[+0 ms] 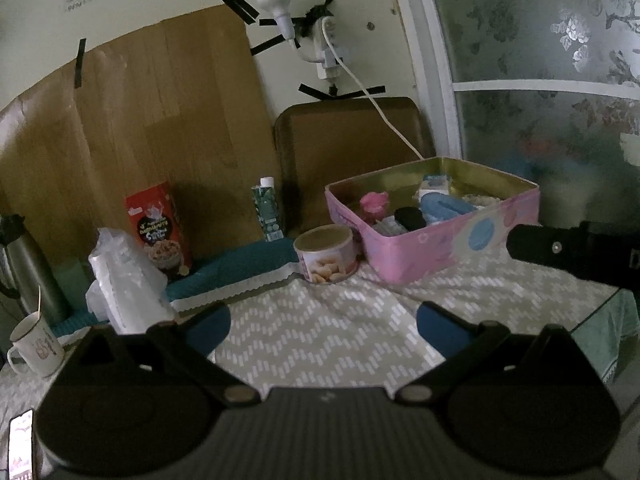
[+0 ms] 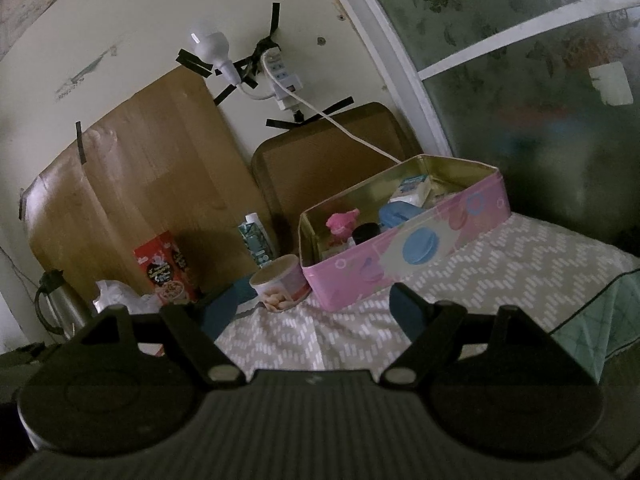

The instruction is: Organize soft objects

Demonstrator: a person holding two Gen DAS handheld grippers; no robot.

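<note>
Both grippers' jaws gape empty before the pink tin (image 1: 436, 248), seemingly filled

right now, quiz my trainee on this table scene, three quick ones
1. True or false: the left tool holds a soft item.
2. Which sits closest to the pink tin? A) cereal box B) round nut can C) mug
3. Fill in: the pink soft toy lies ____ the tin.

Key: 1 false, both it and the right tool are open and empty. 2 B. 3 inside.
</note>
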